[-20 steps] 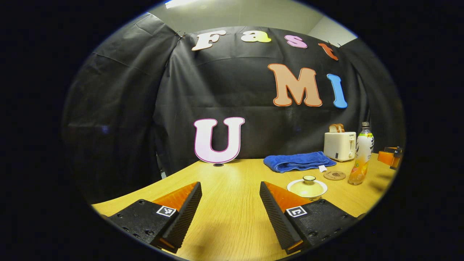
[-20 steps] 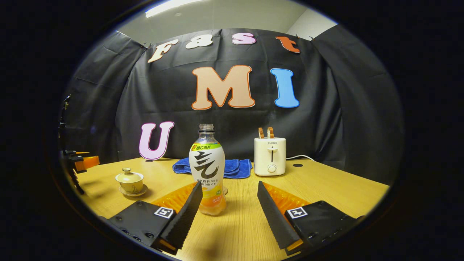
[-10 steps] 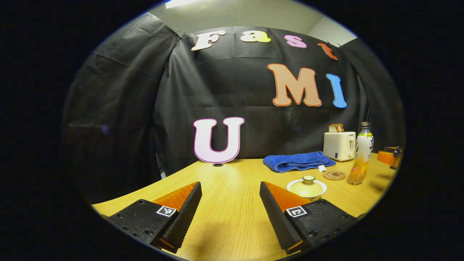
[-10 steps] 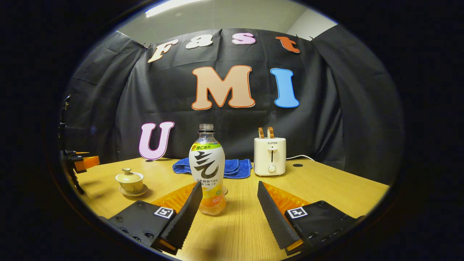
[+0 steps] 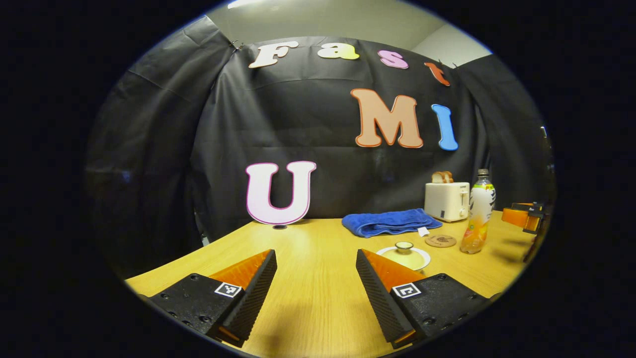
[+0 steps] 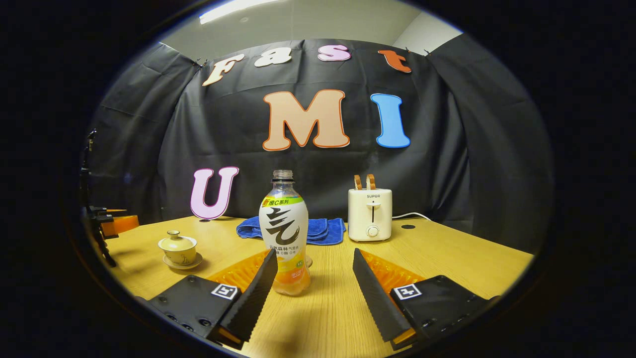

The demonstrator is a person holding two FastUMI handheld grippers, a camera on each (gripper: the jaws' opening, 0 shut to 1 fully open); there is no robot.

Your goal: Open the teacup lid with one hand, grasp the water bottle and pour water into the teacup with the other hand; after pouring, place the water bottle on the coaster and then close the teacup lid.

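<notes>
A lidded pale teacup stands on its saucer at the table's left in the right gripper view. In the left gripper view the teacup lies just beyond my right finger. The uncapped water bottle stands upright, a short way ahead of my open right gripper, slightly left of the gap. It appears too as the bottle next to a round coaster. My left gripper is open above the bare wood, holding nothing. Far off, the left gripper and the right gripper each appear in the other's view.
A folded blue towel lies at the back of the wooden table. A white toaster with bread stands to its right. The towel and toaster sit behind the teacup in the left gripper view.
The left gripper has turned a little to the right and risen slightly, so the teacup, towel and bottle shifted left in its view. The right gripper has stayed still.
</notes>
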